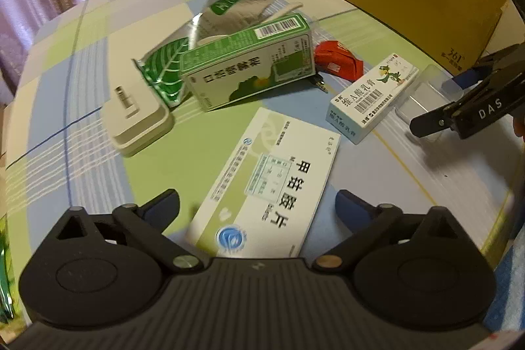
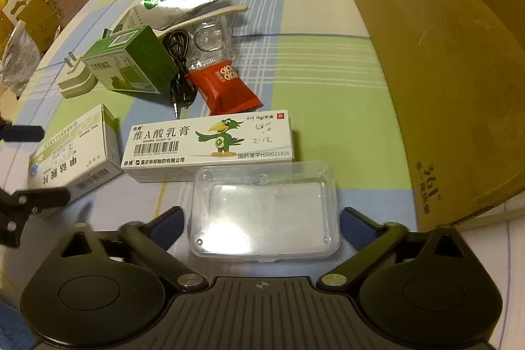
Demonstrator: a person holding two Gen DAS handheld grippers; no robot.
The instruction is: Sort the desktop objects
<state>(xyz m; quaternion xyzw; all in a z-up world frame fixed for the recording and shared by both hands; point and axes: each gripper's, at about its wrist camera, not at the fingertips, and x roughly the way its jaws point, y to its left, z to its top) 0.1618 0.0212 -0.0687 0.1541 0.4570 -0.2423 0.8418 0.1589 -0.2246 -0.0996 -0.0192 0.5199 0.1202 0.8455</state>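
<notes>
- The white charger dock [image 1: 136, 120] lies far left on the table [image 1: 82, 81], with the green carton [image 1: 252, 64] and silver pouches [image 1: 229, 5] just beside it.
- The left gripper [image 1: 257, 209] hangs with jaws wide around the white-and-green medicine box [image 1: 265, 186]; the pads are not pressing on it.
- Risk, as I judge it: this box lies skewed between the jaws, so closing may catch a corner and spin it away.
- The parrot-print ointment box [image 2: 210, 143] sits next, touching the clear plastic case [image 2: 265, 212] along one edge.
- The right gripper [image 2: 262, 218] straddles that clear case, jaws wide and not gripping.
- Risk: the case looks slick and thin-walled, so a squeeze could flex it or shoot it out, nudging the ointment box.
- The cardboard box [image 2: 443, 87], probably the bin, stands far right.
- Only the right wrist view shows the black audio cable [image 2: 180, 71] coiled behind the red snack packet [image 2: 223, 87]; the left view shows just its plug.
- Only the left view shows both grippers together.
</notes>
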